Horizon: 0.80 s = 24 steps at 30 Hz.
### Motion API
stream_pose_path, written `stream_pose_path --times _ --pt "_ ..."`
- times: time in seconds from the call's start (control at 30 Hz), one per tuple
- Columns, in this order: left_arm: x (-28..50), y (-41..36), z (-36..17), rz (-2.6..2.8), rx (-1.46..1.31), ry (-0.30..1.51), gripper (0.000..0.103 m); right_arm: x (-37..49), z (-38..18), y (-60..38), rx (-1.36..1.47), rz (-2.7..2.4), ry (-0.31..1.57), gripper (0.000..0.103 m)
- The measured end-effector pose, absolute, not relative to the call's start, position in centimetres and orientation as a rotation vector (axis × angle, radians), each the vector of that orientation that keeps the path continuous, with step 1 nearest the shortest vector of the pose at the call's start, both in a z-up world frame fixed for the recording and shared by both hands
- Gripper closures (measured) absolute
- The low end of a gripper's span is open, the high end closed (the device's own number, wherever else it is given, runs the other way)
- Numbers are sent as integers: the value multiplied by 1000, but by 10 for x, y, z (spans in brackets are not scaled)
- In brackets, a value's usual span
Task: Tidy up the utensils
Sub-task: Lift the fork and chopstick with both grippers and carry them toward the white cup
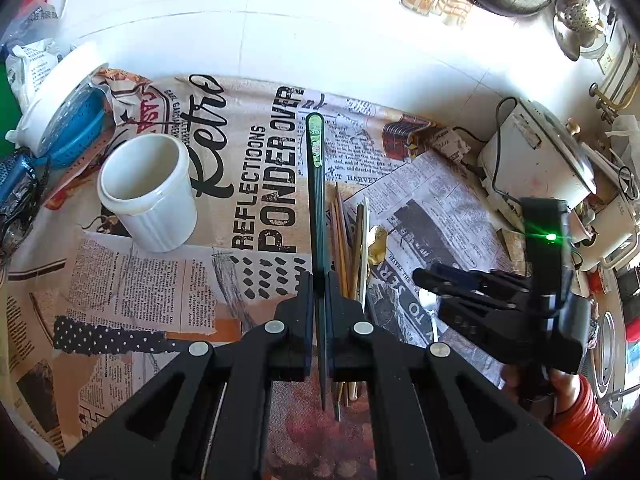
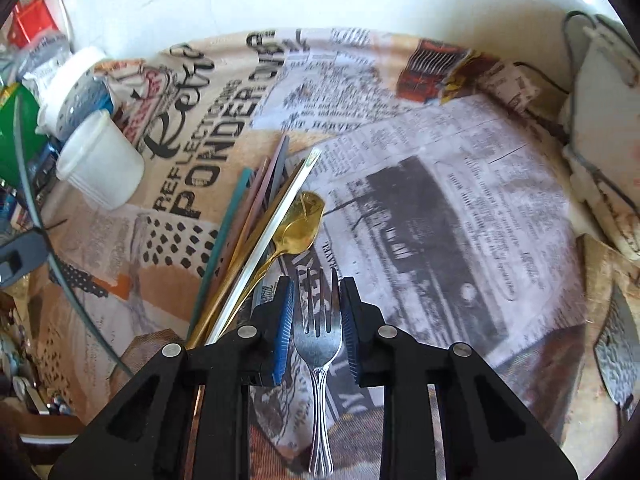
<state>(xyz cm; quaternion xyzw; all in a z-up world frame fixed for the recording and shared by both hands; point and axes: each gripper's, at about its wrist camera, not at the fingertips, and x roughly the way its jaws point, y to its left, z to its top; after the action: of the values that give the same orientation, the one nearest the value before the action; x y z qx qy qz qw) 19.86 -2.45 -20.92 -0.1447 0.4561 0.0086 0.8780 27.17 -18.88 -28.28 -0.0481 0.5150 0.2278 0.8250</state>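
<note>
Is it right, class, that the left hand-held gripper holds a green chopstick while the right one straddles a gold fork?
Not quite: the fork is silver, as the right wrist view shows. The gold piece is the spoon beside it. The left hand-held gripper does hold the green chopstick.

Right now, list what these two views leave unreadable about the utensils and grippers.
- Left wrist view: the lower ends of the loose chopsticks are hidden behind the left gripper.
- Left wrist view: whether the green chopstick is one stick or a pair is too fine to tell.
- Right wrist view: whether the right gripper pads touch the fork; a gap seems to show.
- Both views: the white cup bottom is hidden by its wall.
</note>
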Motion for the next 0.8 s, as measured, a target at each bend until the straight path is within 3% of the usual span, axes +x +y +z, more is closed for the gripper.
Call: stream_pose_path --times 0.8 --pt "189 -41 -149 47 -257 776 100 247 -194 -211 -8 532 877 82"
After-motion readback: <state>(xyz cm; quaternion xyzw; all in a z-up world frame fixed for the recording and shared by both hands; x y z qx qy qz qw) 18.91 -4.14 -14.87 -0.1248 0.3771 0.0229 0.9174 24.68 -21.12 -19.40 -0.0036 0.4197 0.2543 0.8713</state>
